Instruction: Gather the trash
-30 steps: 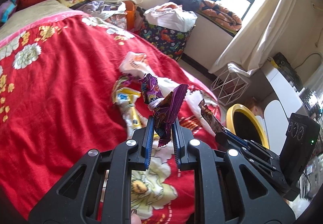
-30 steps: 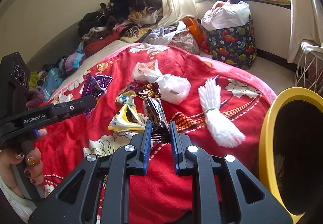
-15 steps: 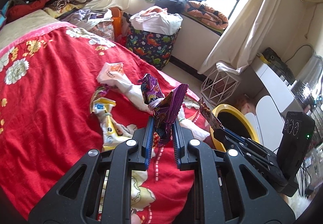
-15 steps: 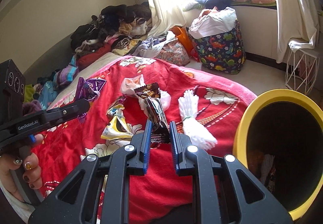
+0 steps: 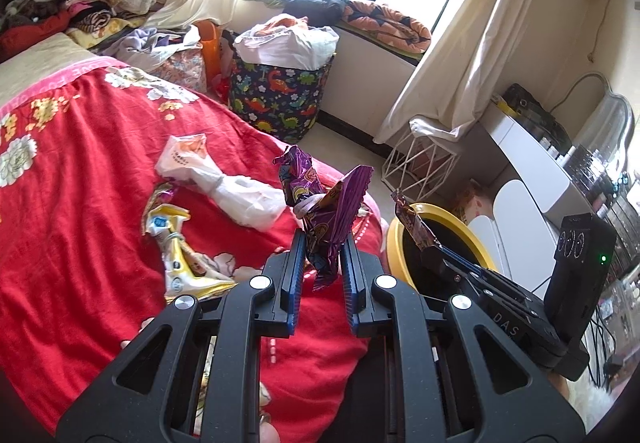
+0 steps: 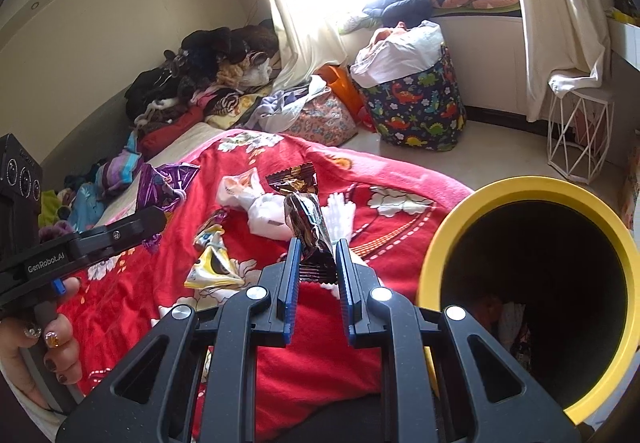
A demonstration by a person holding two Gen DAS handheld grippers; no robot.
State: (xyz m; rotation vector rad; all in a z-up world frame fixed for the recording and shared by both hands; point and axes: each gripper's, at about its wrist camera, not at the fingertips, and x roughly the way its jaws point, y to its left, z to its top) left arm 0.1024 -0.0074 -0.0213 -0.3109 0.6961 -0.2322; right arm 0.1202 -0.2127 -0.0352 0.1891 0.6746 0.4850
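Note:
My left gripper (image 5: 322, 243) is shut on a crumpled purple wrapper (image 5: 320, 203), held above the red blanket (image 5: 80, 203). My right gripper (image 6: 316, 249) is shut on a dark brown wrapper (image 6: 306, 215) that sticks up between its pads. In the left wrist view the right gripper (image 5: 428, 255) reaches over the rim of the yellow bin (image 5: 396, 247) with the brown wrapper (image 5: 412, 221). The yellow bin (image 6: 480, 199) opens wide at the right of the right wrist view, some rubbish dark inside. The left gripper (image 6: 154, 217) appears there at the left, with its purple wrapper (image 6: 160, 183).
On the blanket lie a yellow wrapper (image 5: 180, 259), a knotted white bag (image 5: 224, 183) and a white bundle (image 6: 340, 213). A dinosaur-print hamper (image 5: 280, 95), a white wire basket (image 5: 420, 163) and piled clothes (image 6: 208, 75) surround the bed. A white desk (image 5: 532, 163) stands at the right.
Both grippers have carried their wrappers to the right and slightly up, off the bed's middle. The yellow bin has come much closer and larger in the right wrist view.

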